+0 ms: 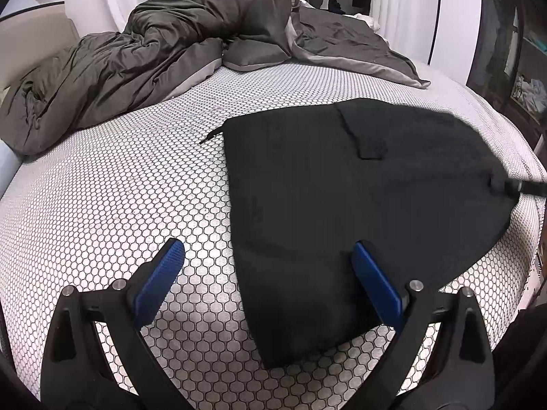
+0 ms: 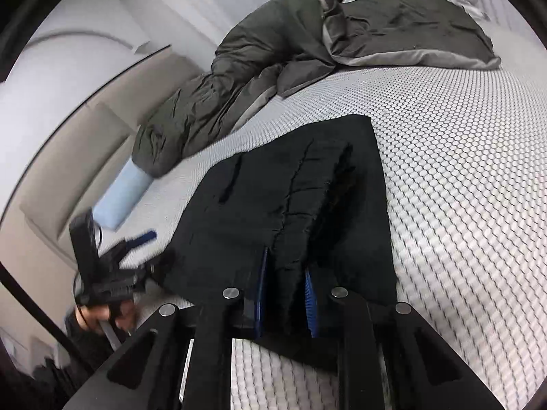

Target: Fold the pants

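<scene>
Black pants lie folded flat on the honeycomb-patterned mattress. My left gripper hovers open at their near edge, its right blue finger over the cloth and its left one over bare mattress. In the right wrist view, my right gripper is shut on a bunched fold of the pants at their near end, the cloth pinched between the blue pads. The right gripper also shows at the pants' far right corner in the left wrist view. A hand holds the left gripper.
A crumpled dark grey duvet and a pillow fill the back of the bed. A beige headboard and a light blue pad lie beyond the pants. An open wardrobe stands past the mattress's right edge.
</scene>
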Action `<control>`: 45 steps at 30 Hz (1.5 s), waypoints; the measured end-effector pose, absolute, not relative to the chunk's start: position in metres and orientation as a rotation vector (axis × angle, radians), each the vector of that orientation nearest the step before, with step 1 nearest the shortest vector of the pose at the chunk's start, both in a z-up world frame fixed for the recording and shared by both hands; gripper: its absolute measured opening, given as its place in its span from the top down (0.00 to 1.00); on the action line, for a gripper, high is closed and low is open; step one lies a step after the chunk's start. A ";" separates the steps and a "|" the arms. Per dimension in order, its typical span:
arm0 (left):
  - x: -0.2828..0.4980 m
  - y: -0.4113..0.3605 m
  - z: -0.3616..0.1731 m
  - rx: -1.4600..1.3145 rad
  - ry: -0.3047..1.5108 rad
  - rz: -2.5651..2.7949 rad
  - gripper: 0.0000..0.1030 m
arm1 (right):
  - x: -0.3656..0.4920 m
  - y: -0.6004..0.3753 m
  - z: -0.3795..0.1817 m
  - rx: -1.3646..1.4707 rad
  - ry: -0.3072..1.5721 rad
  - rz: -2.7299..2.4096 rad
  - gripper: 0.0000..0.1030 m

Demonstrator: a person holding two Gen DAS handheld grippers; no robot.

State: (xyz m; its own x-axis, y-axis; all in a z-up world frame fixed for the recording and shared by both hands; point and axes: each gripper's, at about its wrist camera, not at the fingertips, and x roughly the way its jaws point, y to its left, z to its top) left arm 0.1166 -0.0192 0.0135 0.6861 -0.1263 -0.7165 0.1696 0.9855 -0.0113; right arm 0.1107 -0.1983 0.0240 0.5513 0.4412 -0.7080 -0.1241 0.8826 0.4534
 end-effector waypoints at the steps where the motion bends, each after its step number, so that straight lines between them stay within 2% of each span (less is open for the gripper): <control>1: 0.117 -0.019 0.013 0.059 0.801 -0.165 0.05 | 0.109 -0.198 0.019 0.367 0.956 0.330 0.81; 3: 0.118 -0.020 0.012 0.063 0.809 -0.161 0.05 | 0.116 -0.200 -0.008 0.350 1.059 0.273 0.79; 5: 0.118 -0.021 0.012 0.065 0.810 -0.164 0.05 | 0.117 -0.203 -0.012 0.385 1.053 0.284 0.77; 9: 0.114 -0.025 0.014 0.077 0.788 -0.175 0.05 | 0.113 -0.207 0.000 0.396 1.024 0.280 0.56; 16: 0.100 -0.067 0.029 0.126 0.685 -0.318 0.05 | 0.109 -0.222 0.015 0.380 0.949 0.211 0.56; 19: 0.096 -0.103 0.021 0.224 0.700 -0.390 0.05 | 0.116 -0.209 0.012 0.301 0.999 0.200 0.55; 20: 0.097 -0.114 0.016 0.262 0.713 -0.402 0.05 | 0.114 -0.201 0.006 0.214 1.031 0.175 0.53; 22: 0.096 -0.131 0.012 0.301 0.736 -0.411 0.05 | 0.111 -0.190 0.001 0.120 1.045 0.162 0.41; 24: 0.094 -0.143 0.015 0.292 0.728 -0.435 0.05 | 0.103 -0.195 0.007 0.109 1.020 0.159 0.26; 25: 0.093 -0.151 0.017 0.283 0.720 -0.453 0.05 | 0.099 -0.201 0.010 0.122 1.007 0.153 0.24; 29: 0.097 -0.182 0.021 0.255 0.704 -0.484 0.05 | 0.101 -0.231 0.018 0.243 0.936 0.062 0.24; 32: 0.106 -0.205 0.008 0.270 0.772 -0.477 0.05 | 0.116 -0.236 0.023 0.284 0.893 0.070 0.27; 33: 0.107 -0.210 0.002 0.291 0.793 -0.461 0.05 | 0.127 -0.233 0.024 0.273 0.881 0.088 0.31; 34: 0.108 -0.216 -0.003 0.321 0.808 -0.437 0.04 | 0.139 -0.220 0.026 0.262 0.883 0.100 0.43; 36: 0.110 -0.220 -0.007 0.335 0.812 -0.417 0.02 | 0.161 -0.212 0.020 0.241 0.923 0.131 0.60; 37: 0.111 -0.220 -0.007 0.328 0.814 -0.413 0.02 | 0.172 -0.210 0.014 0.236 0.962 0.143 0.62; 42: 0.112 -0.213 -0.010 0.278 0.808 -0.433 0.02 | 0.208 -0.214 -0.002 0.264 1.008 0.074 0.60; 45: 0.105 -0.198 -0.005 0.266 0.798 -0.449 0.02 | 0.198 -0.214 0.014 0.280 0.963 0.050 0.39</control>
State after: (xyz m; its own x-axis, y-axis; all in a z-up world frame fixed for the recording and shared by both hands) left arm 0.1053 -0.1984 -0.0048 0.6115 -0.2855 -0.7379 0.4821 0.8740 0.0613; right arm 0.1978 -0.2143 0.0143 0.5729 0.1657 -0.8027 0.0822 0.9628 0.2575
